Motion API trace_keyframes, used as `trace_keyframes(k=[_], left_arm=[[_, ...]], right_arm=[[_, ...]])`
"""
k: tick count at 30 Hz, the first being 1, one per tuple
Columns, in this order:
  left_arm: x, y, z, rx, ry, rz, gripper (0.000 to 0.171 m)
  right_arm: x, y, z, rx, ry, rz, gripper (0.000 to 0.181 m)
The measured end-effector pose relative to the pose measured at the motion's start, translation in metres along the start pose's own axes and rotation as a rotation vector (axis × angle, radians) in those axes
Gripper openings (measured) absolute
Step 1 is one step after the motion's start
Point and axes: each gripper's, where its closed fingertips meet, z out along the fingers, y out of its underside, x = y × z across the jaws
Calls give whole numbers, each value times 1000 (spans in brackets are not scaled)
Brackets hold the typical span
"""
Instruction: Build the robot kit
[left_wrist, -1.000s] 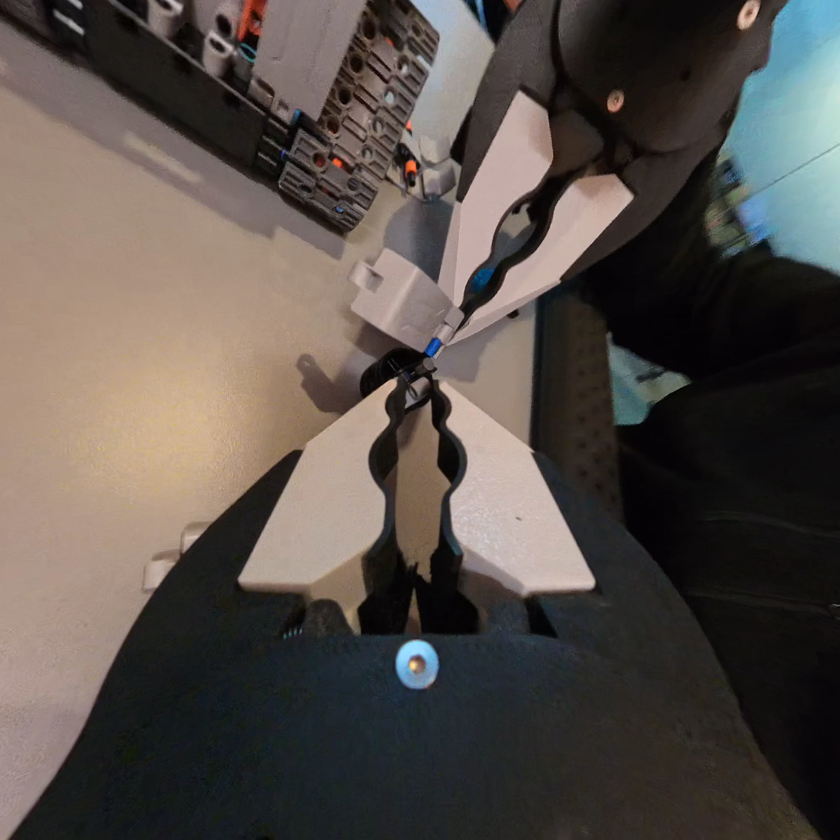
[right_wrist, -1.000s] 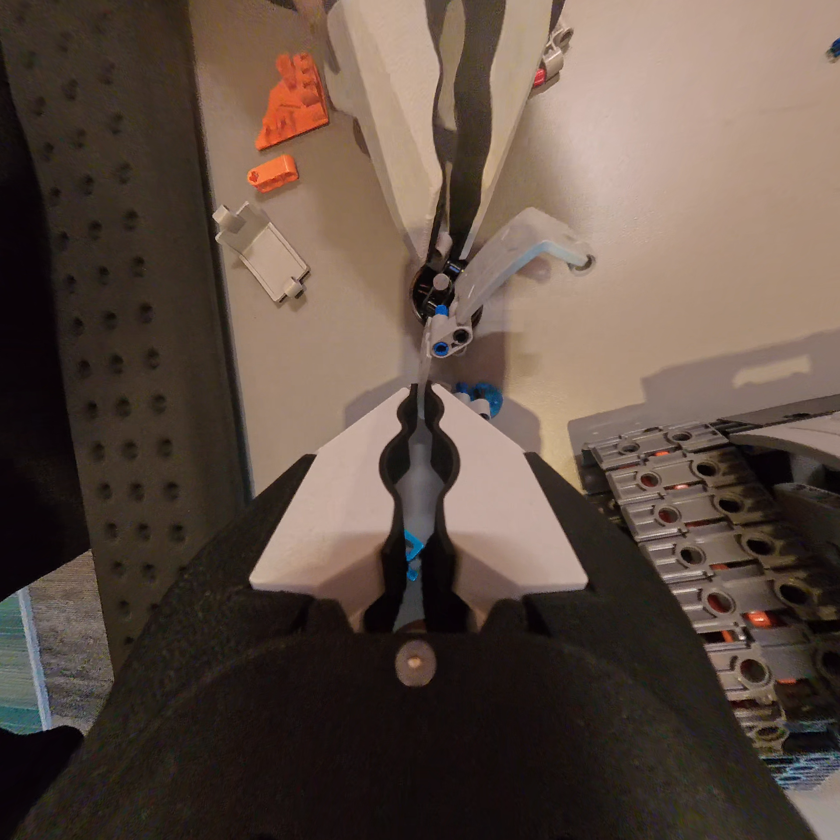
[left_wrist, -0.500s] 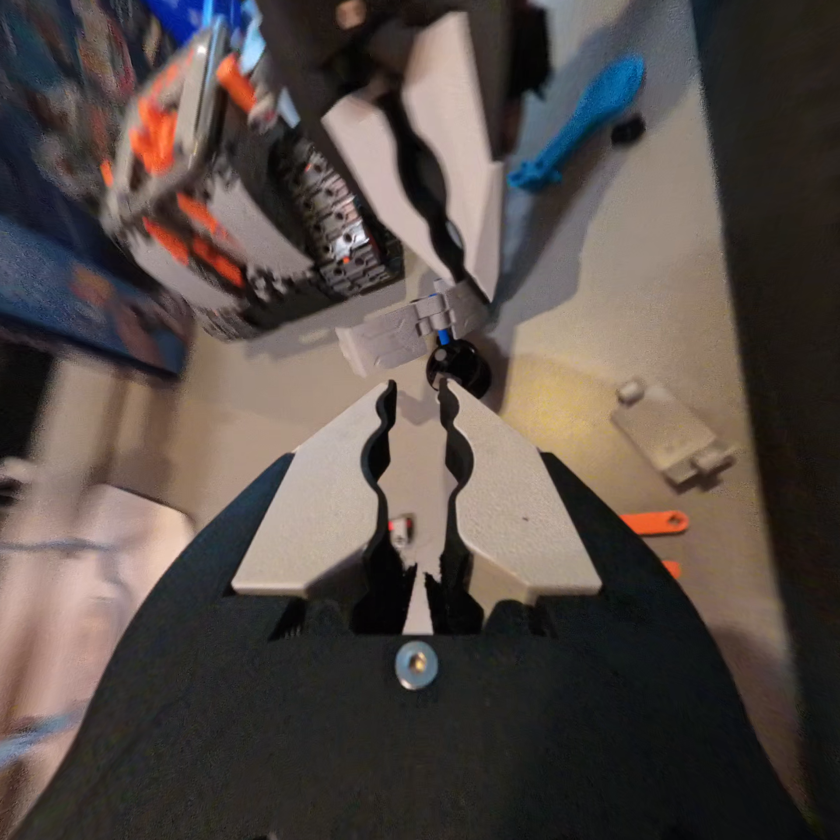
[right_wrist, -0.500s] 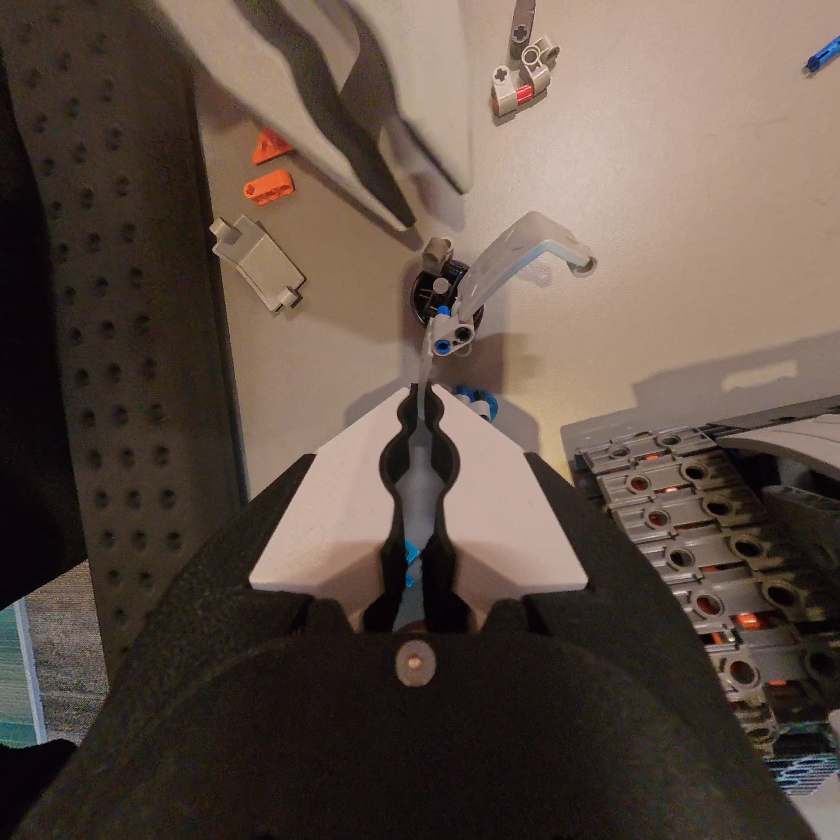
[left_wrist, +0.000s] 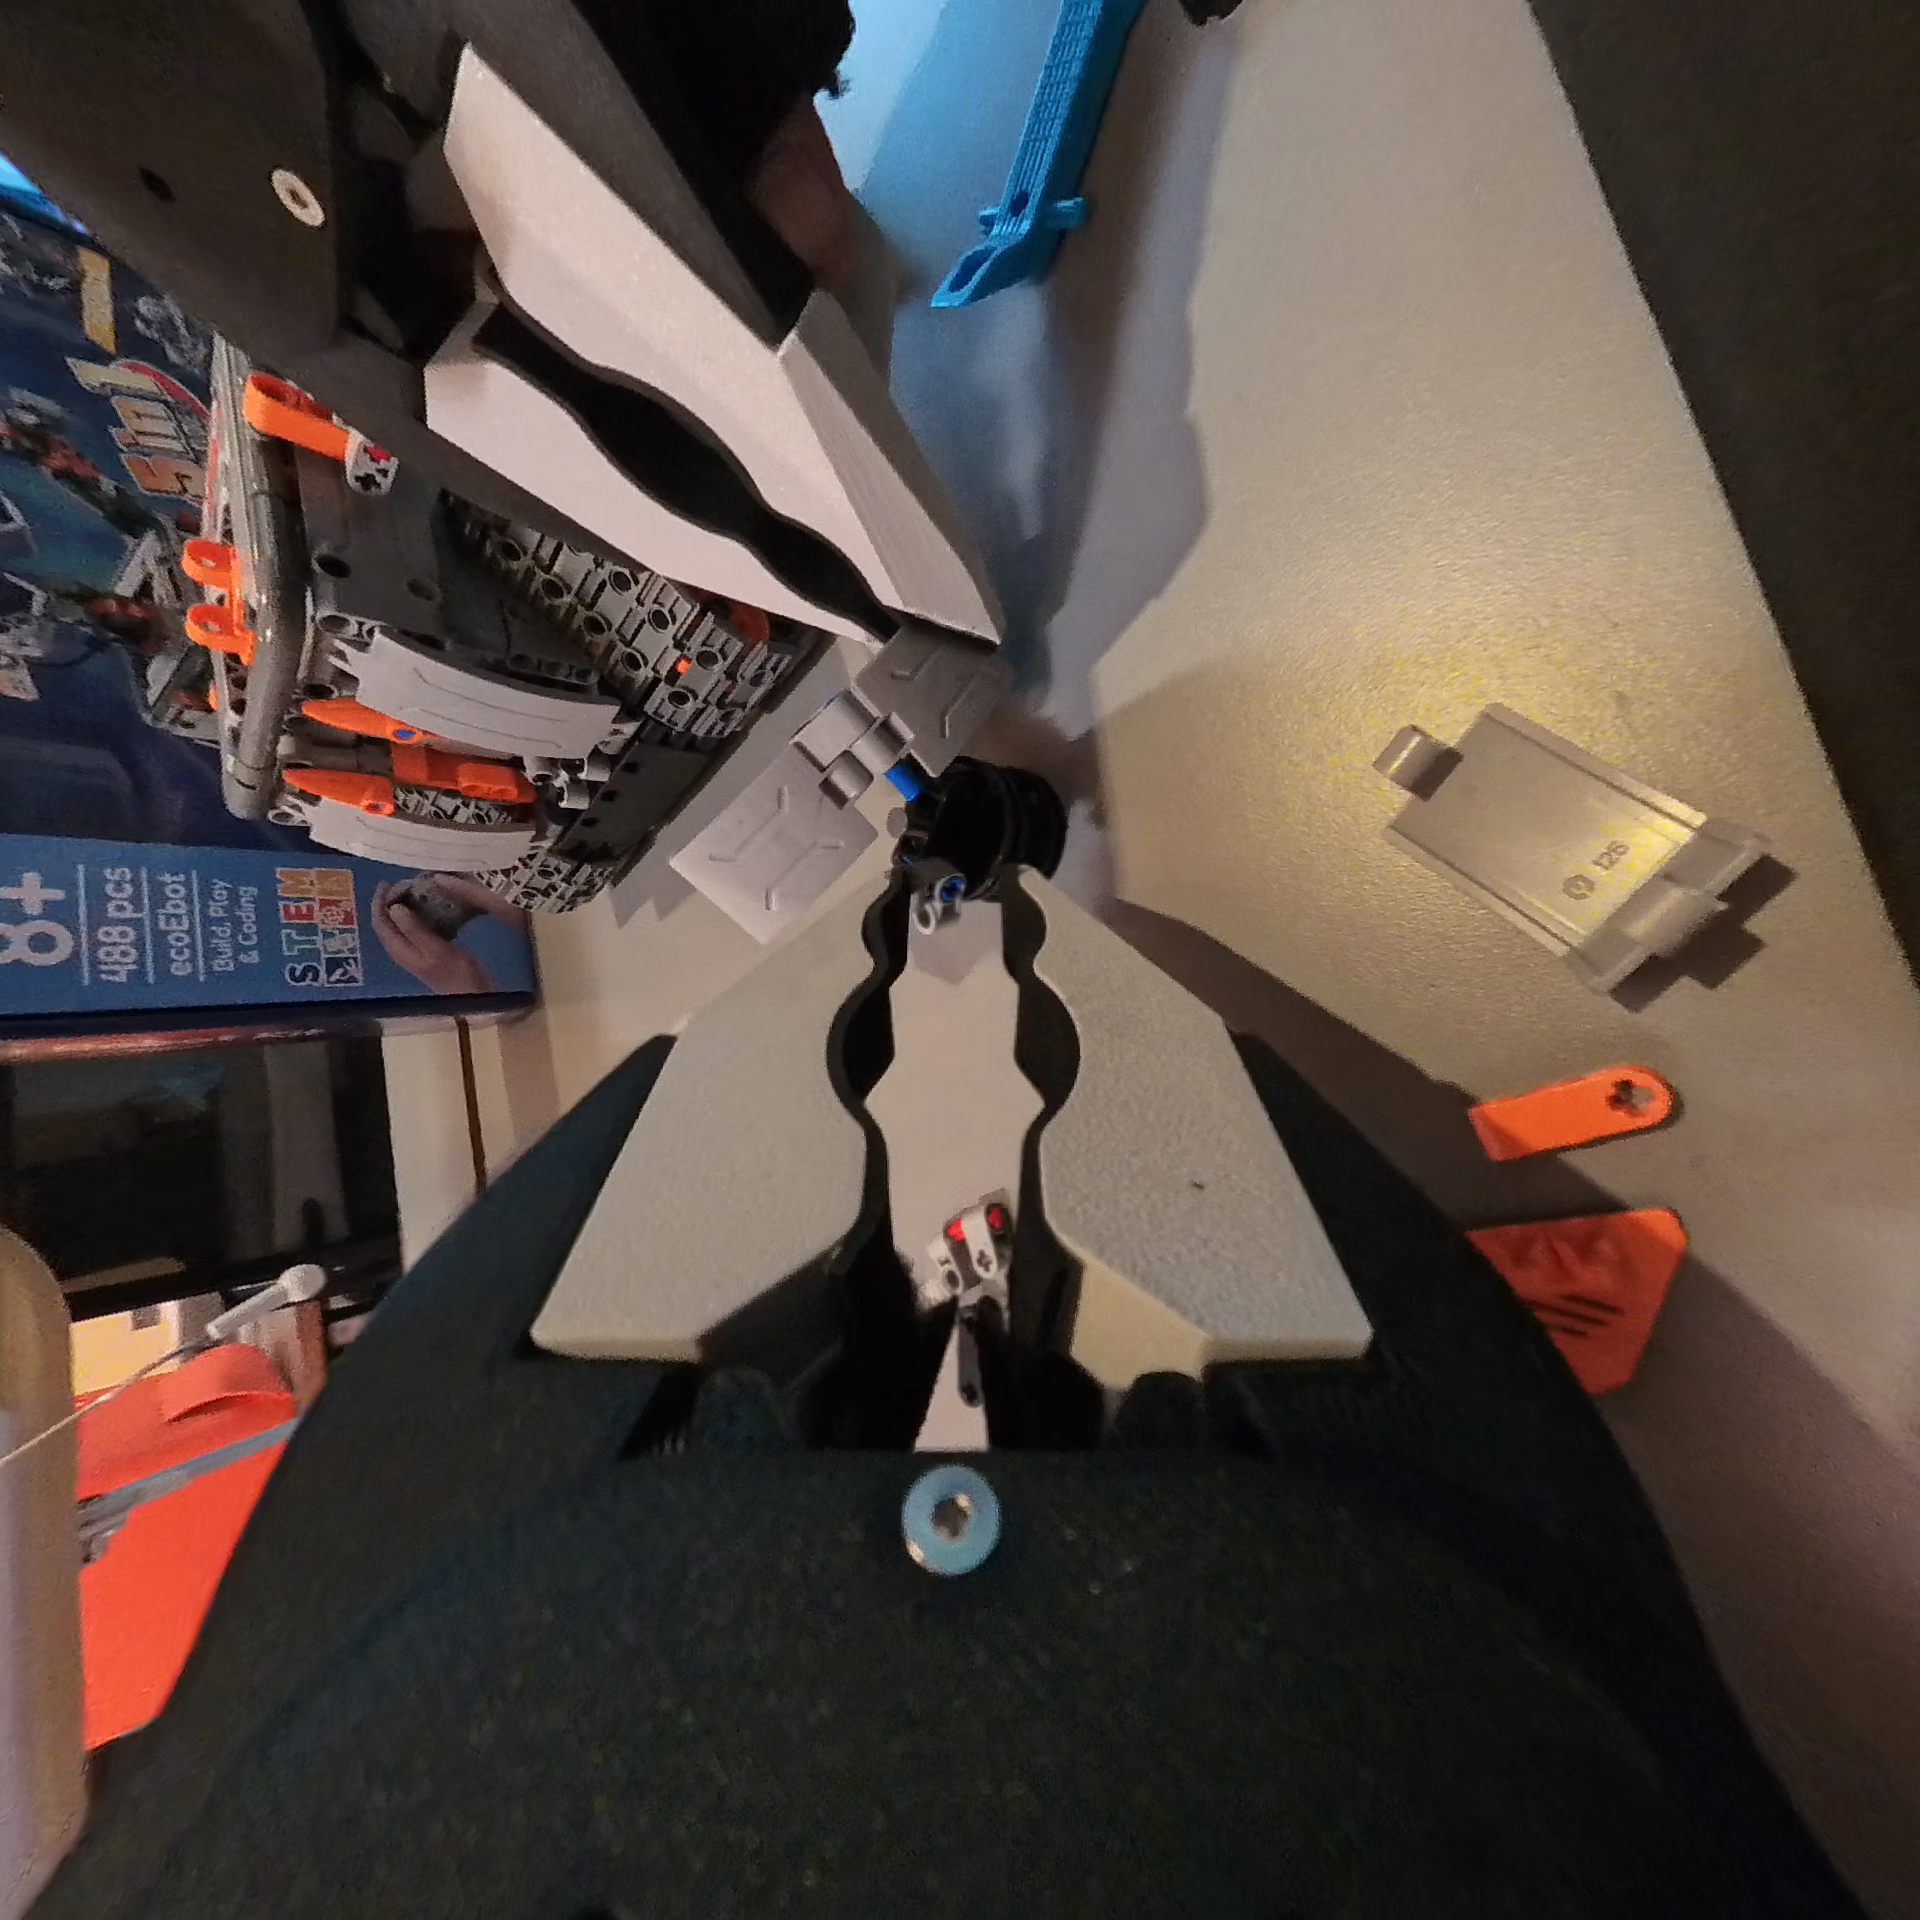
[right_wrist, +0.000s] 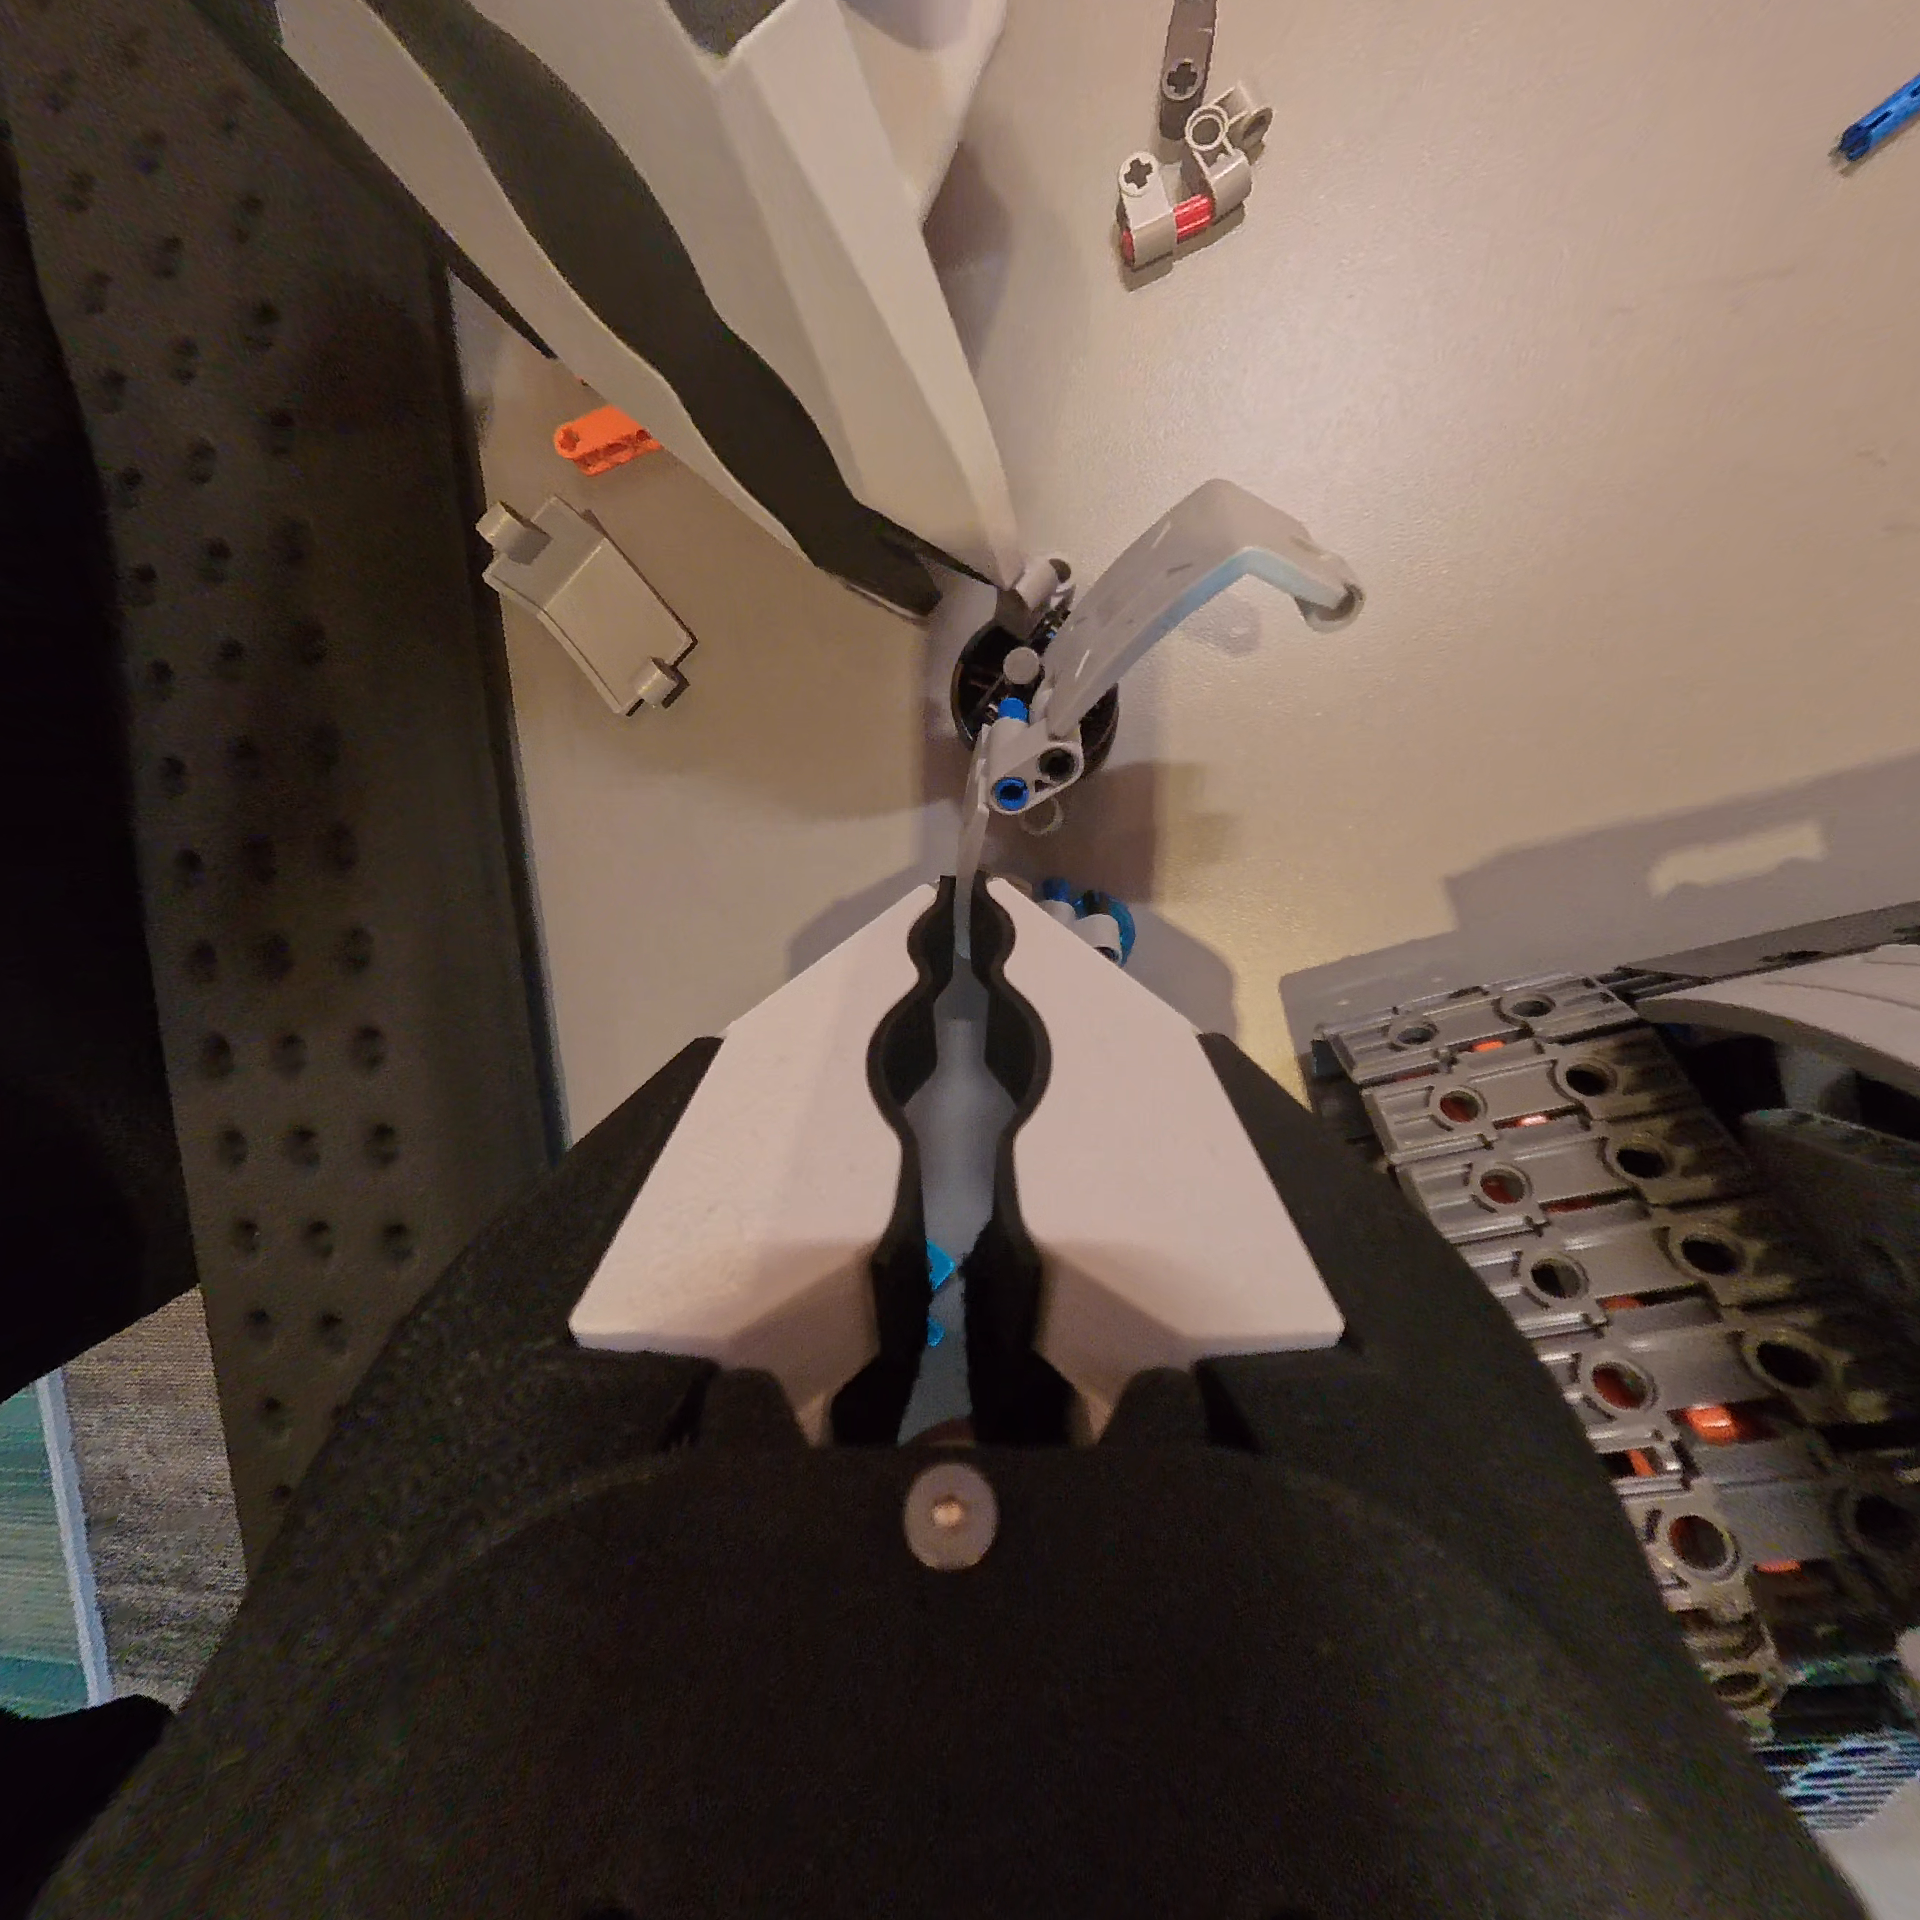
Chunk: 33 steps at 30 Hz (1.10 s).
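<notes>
A blue cardboard box (left_wrist: 260, 925) printed with white and coloured lettering and a photo lies at the table's (left_wrist: 1351, 520) far-left edge in the left wrist view; what it contains cannot be seen. Beside it stands a tracked model (left_wrist: 468, 707) built of grey link-tread plastic with orange pins and curved grey panels. The right gripper (right_wrist: 966, 894) has its foam-lined jaws pressed together on a flat, light-grey curved plastic panel (right_wrist: 1132, 613) carrying blue pins (a thin edge of it runs back between the pads), and the panel's far end joins a black ribbed plastic wheel (right_wrist: 982, 681) resting on the pale, smooth table. The left gripper (left_wrist: 951, 904) stands with its jaws parted a little, their tips on either side of the black wheel's near edge; whether they actually touch it I cannot tell. On the table lie a flat grey rectangular plastic cover with tabs (left_wrist: 1569, 852), an orange pierced beam (left_wrist: 1569, 1112), an orange triangular panel (left_wrist: 1579, 1299), a long blue plastic beam (left_wrist: 1029, 187) and a small grey-and-red connector cluster (right_wrist: 1184, 177).
</notes>
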Motion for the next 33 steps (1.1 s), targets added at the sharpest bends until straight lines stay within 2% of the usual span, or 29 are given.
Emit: trace_keyframes(k=[6,9,14,30,33], left_arm=[[-1,3,0,34,44,-168,11],[-5,-11,-9,118,20,-173,11],[-3,-2,2,33,-5,-65,20],[7,7,11,38,75,-225,29],[8,10,9,37,71,-229,21]], right_arm=[[0,0,0,5,-6,7,0],[1,0,0,8,-10,9,0],[1,-1,0,8,-11,10,0],[2,-1,1,15,-18,20,0],[1,0,1,12,-19,20,0]])
